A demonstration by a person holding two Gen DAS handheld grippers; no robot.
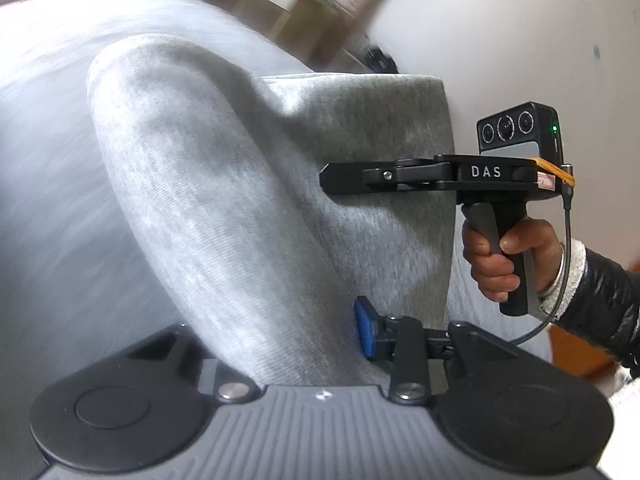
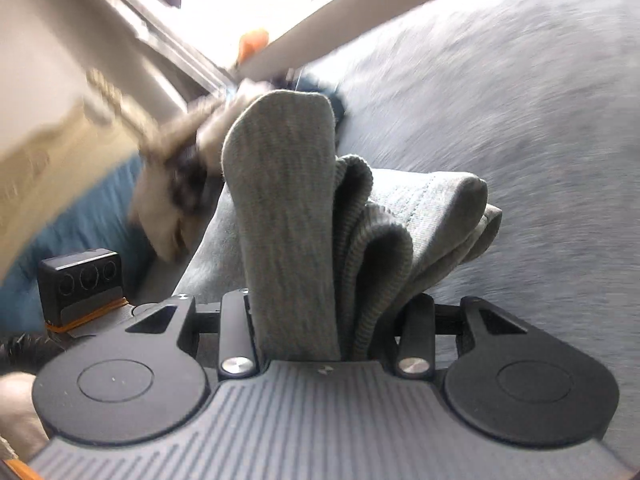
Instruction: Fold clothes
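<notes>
Grey garment (image 1: 248, 200) held aloft between both grippers: left gripper (image 1: 320, 336) clamps one bunched fold, right gripper (image 2: 332, 320) clamps layered edges, above a pale blurred bed (image 2: 520, 100).

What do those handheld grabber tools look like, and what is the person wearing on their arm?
The right gripper is matte black with a pistol-style handle, white "DAS" lettering, a small three-lens camera block with a green light, an orange band and a thin dark cable. The left gripper has a ribbed grey body, two round black discs, silver screws and a blue pad on its fingers. The sleeve is shiny black with a fuzzy white cuff.
</notes>
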